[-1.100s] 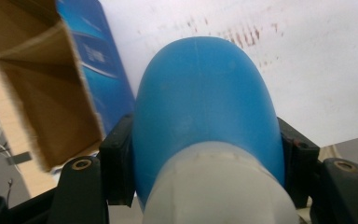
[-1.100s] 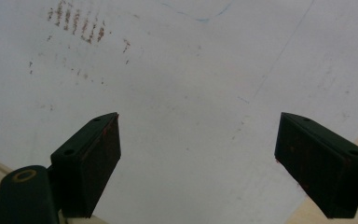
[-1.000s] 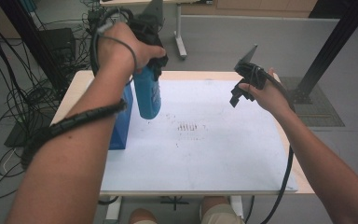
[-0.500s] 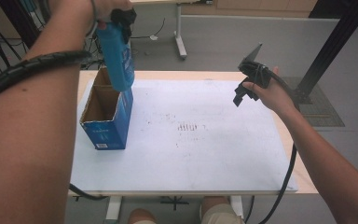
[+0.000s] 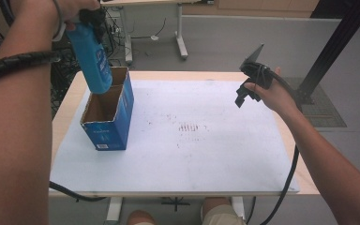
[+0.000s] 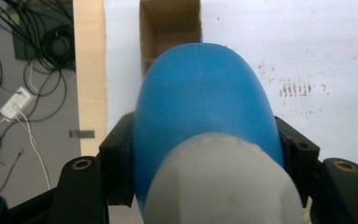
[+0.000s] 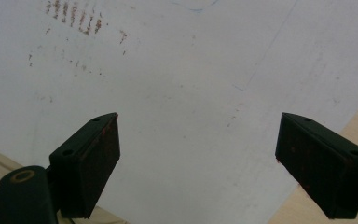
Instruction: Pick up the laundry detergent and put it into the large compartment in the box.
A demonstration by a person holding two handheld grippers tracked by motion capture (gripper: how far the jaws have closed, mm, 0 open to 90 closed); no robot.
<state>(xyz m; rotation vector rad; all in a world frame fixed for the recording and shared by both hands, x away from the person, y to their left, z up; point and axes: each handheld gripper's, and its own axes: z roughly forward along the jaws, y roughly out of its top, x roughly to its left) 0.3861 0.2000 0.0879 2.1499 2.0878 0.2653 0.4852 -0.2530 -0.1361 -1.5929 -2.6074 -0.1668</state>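
— At the far left of the table, what do you make out?

— From the high view, the left gripper [image 5: 91, 18] is raised above the table's left end, pinching a blue bottle [image 5: 93, 58] near its top. The bottle hangs bottom-down, a little tilted, with its lower end just over the open mouth of a blue cardboard box [image 5: 108, 117].

— Is the bottle inside the box?

— I cannot tell whether the base has passed the rim; it overlaps the box's far opening. In the left gripper view the black jaws press against both sides of the bottle [image 6: 205, 112], its pale cap [image 6: 221, 182] nearest the camera, and the brown inside of the box [image 6: 168, 28] shows beyond it.

— And the box itself?

— Upright, open at the top, standing on the white mat [image 5: 206, 154] close to its left edge, well apart from the reddish smudges [image 5: 190, 127] near the middle.

— Moving right?

— The right gripper [image 5: 246, 96] is held over the mat's far right part, above the surface, touching nothing. A black cable [image 5: 288, 183] trails from it along the forearm.

— Its tongs?

— Spread wide. In the right gripper view the two black jaws stand far apart with bare mat [image 7: 191, 93] between them, the smudges [image 7: 74, 18] at the upper left, and a strip of wooden table edge [image 7: 354, 116] at the right.
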